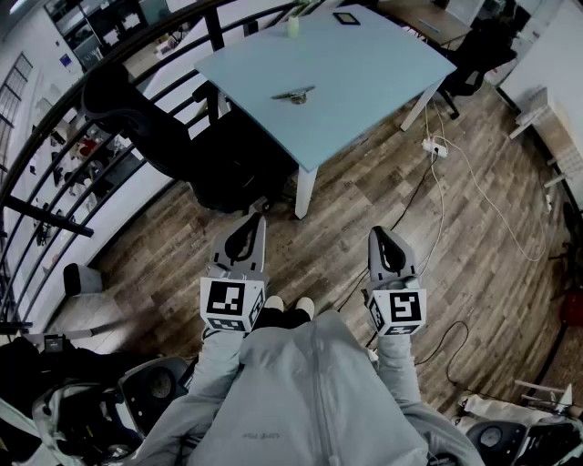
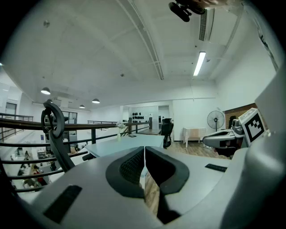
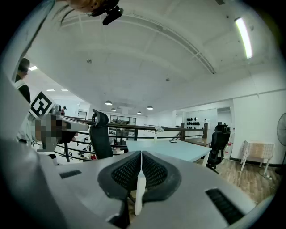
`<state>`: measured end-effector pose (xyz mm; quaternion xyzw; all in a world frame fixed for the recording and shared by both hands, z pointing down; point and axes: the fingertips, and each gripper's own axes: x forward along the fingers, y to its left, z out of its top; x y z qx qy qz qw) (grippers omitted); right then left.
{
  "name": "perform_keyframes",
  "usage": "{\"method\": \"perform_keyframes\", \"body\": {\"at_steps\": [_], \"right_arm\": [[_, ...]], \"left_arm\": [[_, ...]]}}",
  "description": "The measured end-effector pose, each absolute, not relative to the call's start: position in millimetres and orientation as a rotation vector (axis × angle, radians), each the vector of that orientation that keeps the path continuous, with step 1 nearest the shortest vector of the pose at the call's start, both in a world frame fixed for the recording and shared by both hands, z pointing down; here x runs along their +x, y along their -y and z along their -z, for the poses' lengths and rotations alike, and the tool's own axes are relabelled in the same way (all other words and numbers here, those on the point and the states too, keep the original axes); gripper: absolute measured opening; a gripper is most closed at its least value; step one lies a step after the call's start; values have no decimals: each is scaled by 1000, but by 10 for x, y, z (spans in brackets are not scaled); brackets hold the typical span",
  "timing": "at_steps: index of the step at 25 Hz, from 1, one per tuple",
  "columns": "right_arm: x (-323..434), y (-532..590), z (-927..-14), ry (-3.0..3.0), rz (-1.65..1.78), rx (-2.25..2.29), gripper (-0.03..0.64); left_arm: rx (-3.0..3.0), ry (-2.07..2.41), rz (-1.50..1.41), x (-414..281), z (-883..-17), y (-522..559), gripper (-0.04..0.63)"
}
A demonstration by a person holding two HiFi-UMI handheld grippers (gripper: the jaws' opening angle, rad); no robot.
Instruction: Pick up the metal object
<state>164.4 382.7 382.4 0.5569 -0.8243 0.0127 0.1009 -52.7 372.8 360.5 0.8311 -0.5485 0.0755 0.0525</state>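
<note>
The metal object [image 1: 294, 93], a flat silvery piece, lies near the middle of the pale blue table [image 1: 364, 64], far ahead of me. Both grippers are held close to my body over the wooden floor, well short of the table. My left gripper [image 1: 254, 224] has its jaws together with nothing between them, and so does my right gripper [image 1: 379, 236]. In the left gripper view the left gripper [image 2: 144, 152] points toward the table [image 2: 129, 144]; in the right gripper view the pads of the right gripper [image 3: 141, 156] touch, with the table [image 3: 174, 148] beyond. Neither gripper view shows the metal object.
A black office chair [image 1: 173, 136] stands at the table's left, beside a dark railing [image 1: 55, 164]. A small pale cup [image 1: 293, 25] and a dark flat device [image 1: 346, 17] sit at the table's far end. A power strip [image 1: 434, 146] and cables lie on the floor to the right.
</note>
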Motion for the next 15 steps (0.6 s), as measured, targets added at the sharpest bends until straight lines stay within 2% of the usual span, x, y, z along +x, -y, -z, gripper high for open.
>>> {"method": "perform_keyframes", "body": {"at_steps": [15], "right_arm": [[1634, -3728, -3987, 2519, -92, 1568, 26]], "left_arm": [[2492, 1732, -237, -490, -3698, -3727, 31]]}}
